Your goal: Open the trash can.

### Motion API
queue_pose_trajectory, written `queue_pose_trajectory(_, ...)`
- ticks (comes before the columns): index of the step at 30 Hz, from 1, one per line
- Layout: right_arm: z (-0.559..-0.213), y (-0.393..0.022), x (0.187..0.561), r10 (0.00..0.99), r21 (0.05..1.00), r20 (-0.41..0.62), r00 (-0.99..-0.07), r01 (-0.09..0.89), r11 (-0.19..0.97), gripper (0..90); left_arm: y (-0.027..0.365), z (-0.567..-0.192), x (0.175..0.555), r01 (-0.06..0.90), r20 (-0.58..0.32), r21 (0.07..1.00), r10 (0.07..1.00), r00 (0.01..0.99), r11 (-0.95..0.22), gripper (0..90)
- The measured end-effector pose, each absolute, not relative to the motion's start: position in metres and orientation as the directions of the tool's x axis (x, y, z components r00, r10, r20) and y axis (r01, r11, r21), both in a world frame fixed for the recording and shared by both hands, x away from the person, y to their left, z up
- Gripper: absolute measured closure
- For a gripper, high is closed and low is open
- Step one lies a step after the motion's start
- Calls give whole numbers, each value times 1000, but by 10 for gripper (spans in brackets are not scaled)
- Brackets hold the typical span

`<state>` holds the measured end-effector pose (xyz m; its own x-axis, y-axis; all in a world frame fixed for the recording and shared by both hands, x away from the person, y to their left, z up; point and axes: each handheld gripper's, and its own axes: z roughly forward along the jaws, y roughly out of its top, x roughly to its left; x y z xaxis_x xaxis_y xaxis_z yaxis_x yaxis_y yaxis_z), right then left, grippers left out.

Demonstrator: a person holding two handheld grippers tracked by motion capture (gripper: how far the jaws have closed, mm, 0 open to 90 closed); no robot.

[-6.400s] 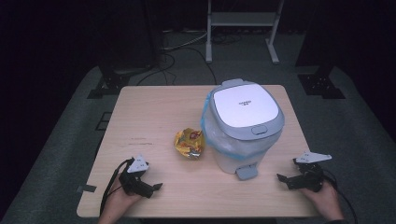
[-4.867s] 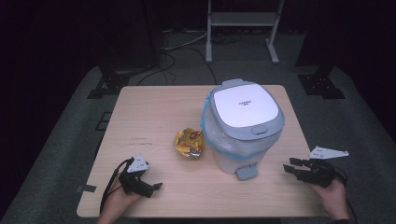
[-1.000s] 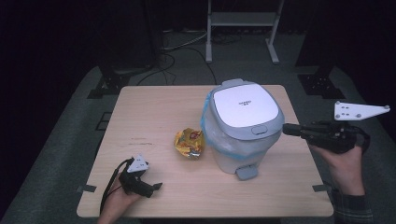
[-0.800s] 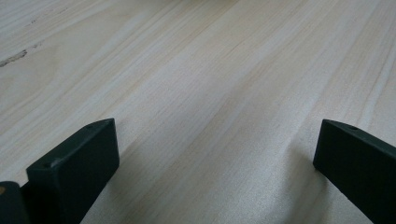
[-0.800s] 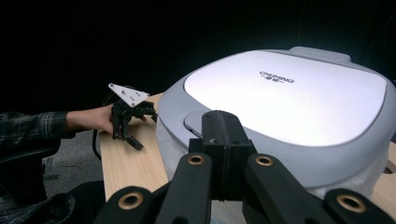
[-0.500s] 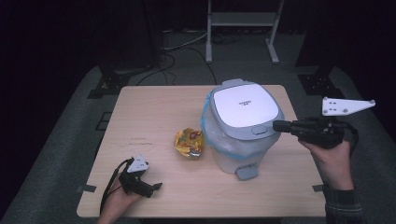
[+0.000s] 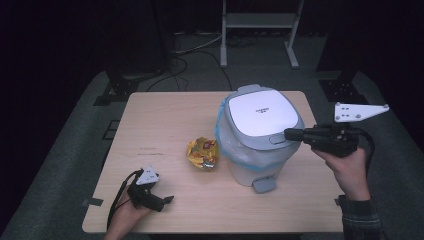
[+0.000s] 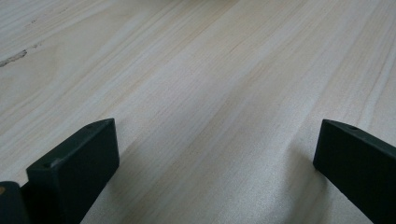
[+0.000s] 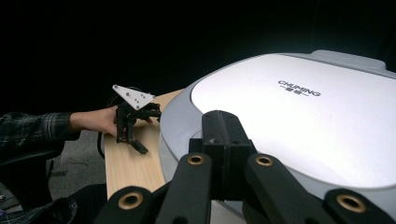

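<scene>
Right gripper [image 7: 292,134], jaws together, held level at the bin [image 7: 260,132] lid's edge; left gripper [image 7: 167,200], jaws apart, rests on tabletop [image 7: 165,120]

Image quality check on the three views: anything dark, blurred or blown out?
High view: table evenly lit, floor and room behind it nearly black, picture soft. Left gripper view: wood grain sharp farther off, the near black fingers slightly soft, faint shadows beside them. Right gripper view: background black, bin lid bright but its lettering legible, own fingers close and a little blurred.
</scene>
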<state>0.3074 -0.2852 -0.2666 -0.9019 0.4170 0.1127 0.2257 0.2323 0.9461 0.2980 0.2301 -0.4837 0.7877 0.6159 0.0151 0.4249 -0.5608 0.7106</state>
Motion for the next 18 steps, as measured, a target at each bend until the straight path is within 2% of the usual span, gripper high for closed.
queue_pose_trajectory(18, -274, -274, 314, 432, 936, 109, -895, 238, 258, 900, 230, -484, 298, 425, 15, 711, 616, 788, -561, 0)
